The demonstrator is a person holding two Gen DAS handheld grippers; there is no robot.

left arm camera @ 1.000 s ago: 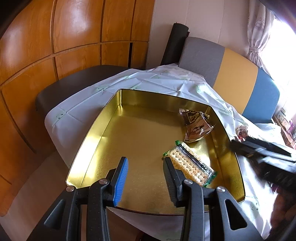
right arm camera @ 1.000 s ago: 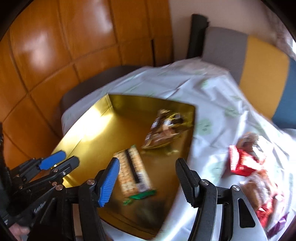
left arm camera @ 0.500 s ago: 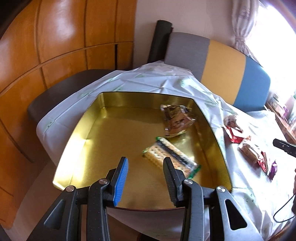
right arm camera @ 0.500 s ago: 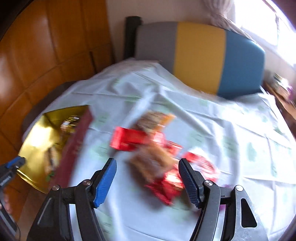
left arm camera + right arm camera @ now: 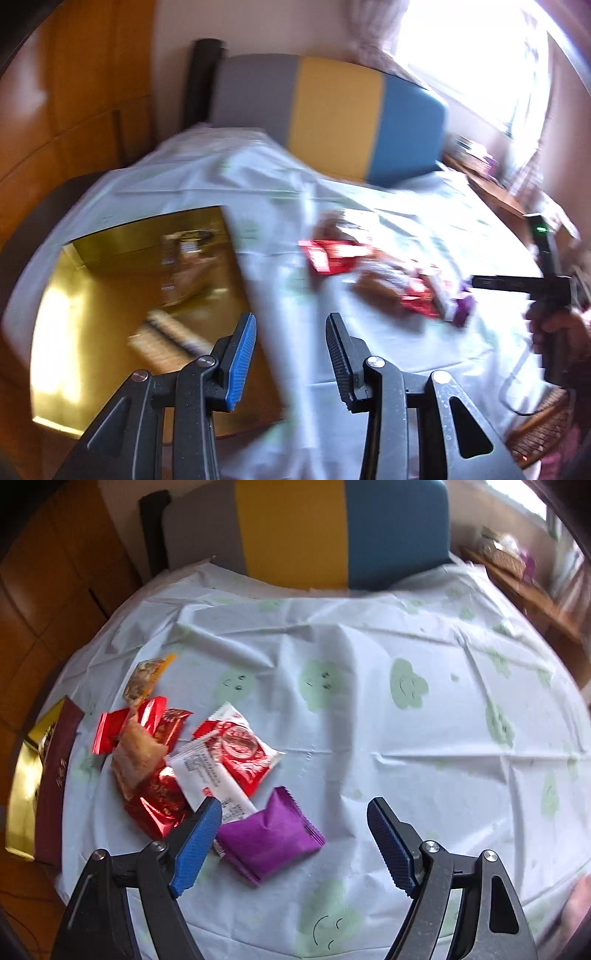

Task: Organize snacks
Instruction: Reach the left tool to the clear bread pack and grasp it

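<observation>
1. Gold tin [image 5: 110, 295] sits at the table's left edge on the smiley tablecloth [image 5: 369, 720]; rigid metal and the goal, so you leave it put; a cracker sleeve [image 5: 166, 332] and a brown packet already lie inside, blurred.
2. Snack pile lies on the cloth just right of the tin; all light, crinkly foil, likely slippery; pinch across the flat body, not the sealed fins.
3. Purple packet [image 5: 269, 834] is nearest, touching the pile's near end; puffy, soft, probably crushable; squeeze gently.
4. White-red wafer pack [image 5: 236, 753] overlaps the red foil packs [image 5: 159, 801]; lifting it may drag the neighbours.
5. Your right gripper [image 5: 295, 834] hovers over the purple packet, jaws opening, pads not touching it.
6. Your left gripper [image 5: 291, 347] is part-open, empty.
</observation>
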